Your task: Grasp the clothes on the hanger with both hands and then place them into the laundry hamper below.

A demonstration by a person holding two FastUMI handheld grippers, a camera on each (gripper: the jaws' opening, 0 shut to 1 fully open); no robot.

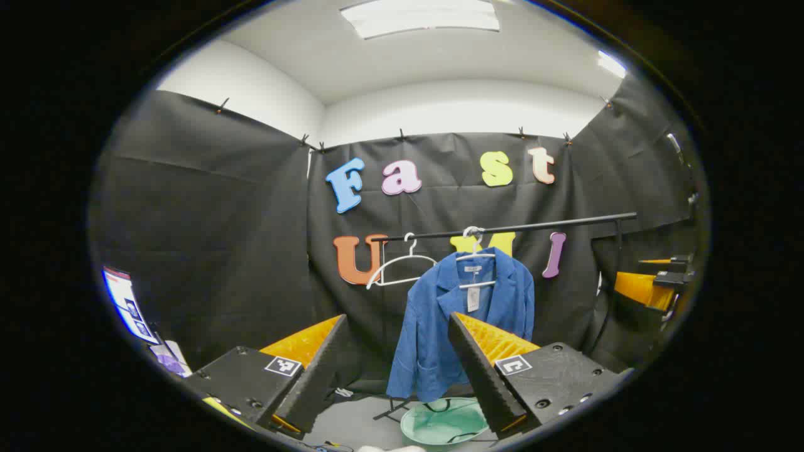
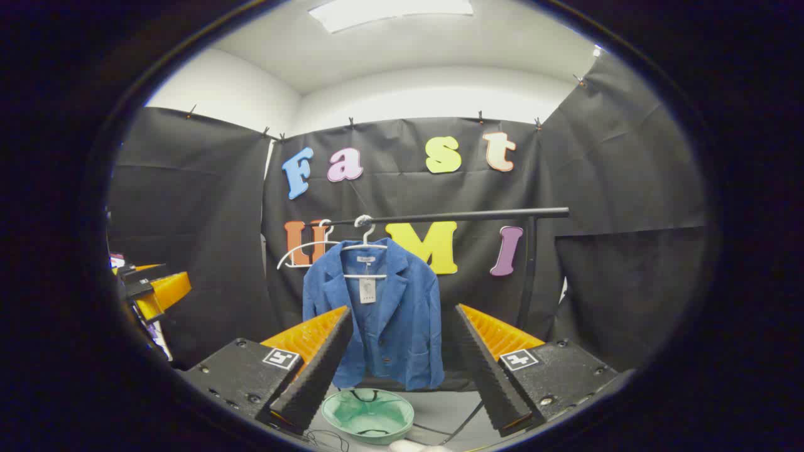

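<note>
In the left gripper view, we hold our left gripper (image 1: 397, 326) level and pointed at the booth's back wall, its two fingers spread wide apart with nothing between them. Straight ahead and well beyond the fingertips, a blue woven jacket (image 1: 461, 320) hangs on a white wire hanger (image 1: 475, 254) from a black horizontal rail (image 1: 502, 227); the jacket's right edge sits behind our right-hand finger. An empty white hanger (image 1: 402, 269) hangs on the rail just left of it. Below the jacket, between and under our fingers, stands a round pale-green laundry hamper (image 1: 443, 424); we see only its lining and dark handles inside. Far off to the right, the right gripper (image 1: 653, 282) shows at the edge; we cannot tell its opening from here.

In the right gripper view, our right gripper (image 2: 402, 323) is likewise level and spread open, empty. The jacket hangs ahead, framed between the fingers, nearer the left one, with the hamper below it. The left gripper appears far to the left.
</note>
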